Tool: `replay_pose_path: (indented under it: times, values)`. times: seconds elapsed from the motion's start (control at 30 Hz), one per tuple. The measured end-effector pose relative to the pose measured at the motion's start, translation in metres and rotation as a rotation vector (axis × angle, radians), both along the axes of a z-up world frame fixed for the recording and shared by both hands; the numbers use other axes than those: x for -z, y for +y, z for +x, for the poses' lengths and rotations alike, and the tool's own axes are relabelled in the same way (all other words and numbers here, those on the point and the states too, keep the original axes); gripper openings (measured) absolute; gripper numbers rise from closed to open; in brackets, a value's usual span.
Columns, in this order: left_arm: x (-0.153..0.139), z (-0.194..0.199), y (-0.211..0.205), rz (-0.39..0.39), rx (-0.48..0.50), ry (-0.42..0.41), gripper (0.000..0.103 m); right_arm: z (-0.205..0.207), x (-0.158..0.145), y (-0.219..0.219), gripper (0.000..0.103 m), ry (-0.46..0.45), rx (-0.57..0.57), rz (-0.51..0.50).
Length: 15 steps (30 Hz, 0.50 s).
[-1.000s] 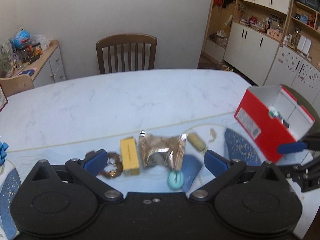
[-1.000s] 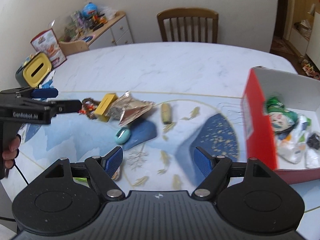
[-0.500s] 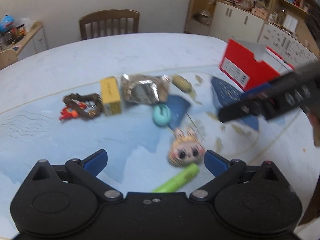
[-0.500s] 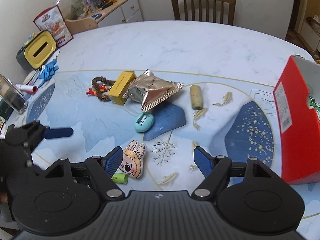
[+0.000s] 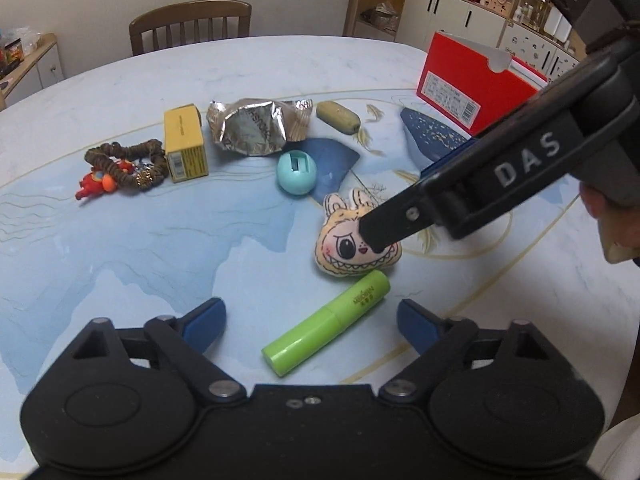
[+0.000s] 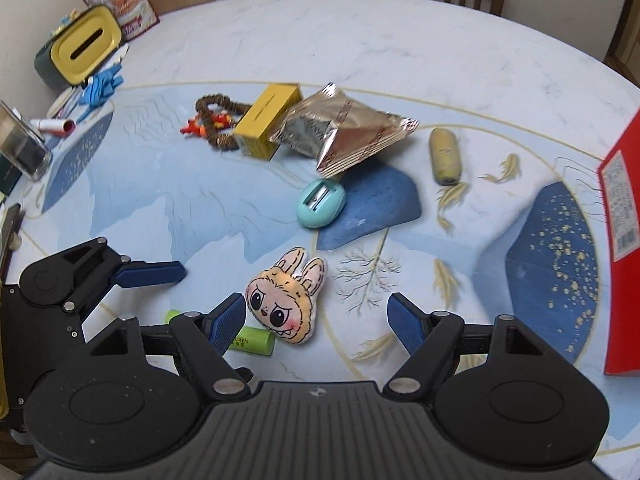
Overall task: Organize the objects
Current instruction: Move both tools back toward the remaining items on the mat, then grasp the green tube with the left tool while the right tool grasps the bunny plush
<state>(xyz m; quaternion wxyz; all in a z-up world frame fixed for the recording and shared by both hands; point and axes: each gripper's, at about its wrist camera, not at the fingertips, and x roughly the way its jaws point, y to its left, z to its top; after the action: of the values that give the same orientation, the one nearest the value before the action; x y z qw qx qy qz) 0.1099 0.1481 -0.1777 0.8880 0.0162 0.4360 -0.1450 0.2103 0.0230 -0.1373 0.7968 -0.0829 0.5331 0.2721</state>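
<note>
A pale, marble-patterned round table (image 6: 360, 40) with a printed blue mountain-and-fish design fills the room's middle, a slatted wooden chair (image 5: 191, 24) pushed up at its far side. From the left lie a coil of brown beads with a small red-orange charm (image 5: 120, 164), a yellow cardboard carton (image 5: 184, 142) touching it, a crinkled silver foil packet (image 5: 256, 126) just beside the carton, a smooth teal egg-shaped pencil sharpener (image 6: 320, 204) in front of the packet, and an olive cylinder (image 6: 445, 156) off to its right. Nearer sits a soft, flat bunny-eared plush face (image 6: 286, 302) with a glossy lime-green tube (image 5: 326, 334) touching its lower edge. A red cardboard box (image 5: 476, 82) stands at the right, well apart from the rest.

The left gripper (image 5: 311, 322) hangs with its blue-padded fingers spread wide and empty, the green tube lying between them. The right gripper (image 6: 316, 320) is likewise spread and holding nothing; the plush lies just inside its left finger, which covers part of the tube. In the left wrist view the right gripper's black finger crosses over the plush's eye.
</note>
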Motion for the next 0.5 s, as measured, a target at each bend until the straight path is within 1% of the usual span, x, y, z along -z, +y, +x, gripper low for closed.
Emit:
replay_pose_path:
  times: [0.17, 0.2, 0.3, 0.33, 0.4, 0.47, 0.5]
  values:
    - [-0.001, 0.001, -0.003, 0.015, 0.037, -0.017, 0.075, 0.001, 0.007, 0.008, 0.078, 0.011, -0.022, -0.01]
    - [-0.001, 0.001, -0.003, 0.017, 0.042, -0.018, 0.073, 0.001, 0.009, 0.01, 0.078, 0.013, -0.025, -0.015]
    - [-0.002, -0.001, -0.004, 0.019, 0.06, -0.021, 0.062, 0.002, 0.014, 0.013, 0.078, 0.021, -0.029, -0.024]
    - [-0.002, -0.002, -0.005, 0.019, 0.066, -0.022, 0.059, 0.002, 0.015, 0.014, 0.075, 0.024, -0.03, -0.026]
    - [-0.003, -0.002, -0.006, 0.016, 0.067, -0.021, 0.057, 0.002, 0.018, 0.016, 0.071, 0.029, -0.035, -0.031]
    - [-0.003, -0.002, -0.004, 0.004, 0.063, -0.021, 0.05, 0.003, 0.02, 0.019, 0.066, 0.029, -0.041, -0.035]
    - [-0.003, -0.002, -0.004, -0.001, 0.064, -0.02, 0.048, 0.003, 0.02, 0.02, 0.065, 0.03, -0.043, -0.034]
